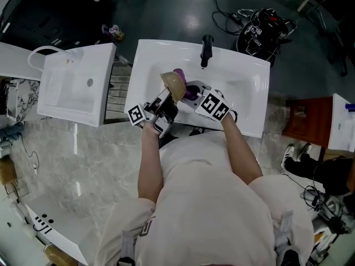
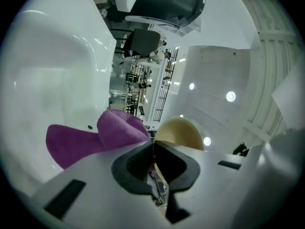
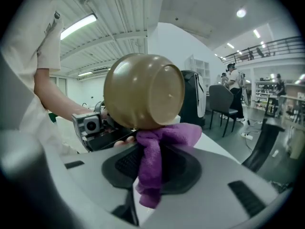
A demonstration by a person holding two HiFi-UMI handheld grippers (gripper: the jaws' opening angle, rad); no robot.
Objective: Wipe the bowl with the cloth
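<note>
Bowl (image 3: pixel 143 92) is hanging by its rim in the left gripper (image 2: pixel 153 152), right gripper (image 3: pixel 151 165) clamping the cloth (image 3: pixel 162 136); hard wiping could pry it loose.

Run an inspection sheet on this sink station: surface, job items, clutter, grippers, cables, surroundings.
Surface: white sink, black faucet at the back.
Job's things: tan bowl held tilted over the sink; purple cloth touches its outer wall.
Clutter: nothing seen in the sink.
Grippers: left gripper shut on the bowl's rim; right gripper shut on the cloth.
Cables: tangle on the floor beyond the sink.
Surroundings: second white basin at left; shoes on the floor at right.
</note>
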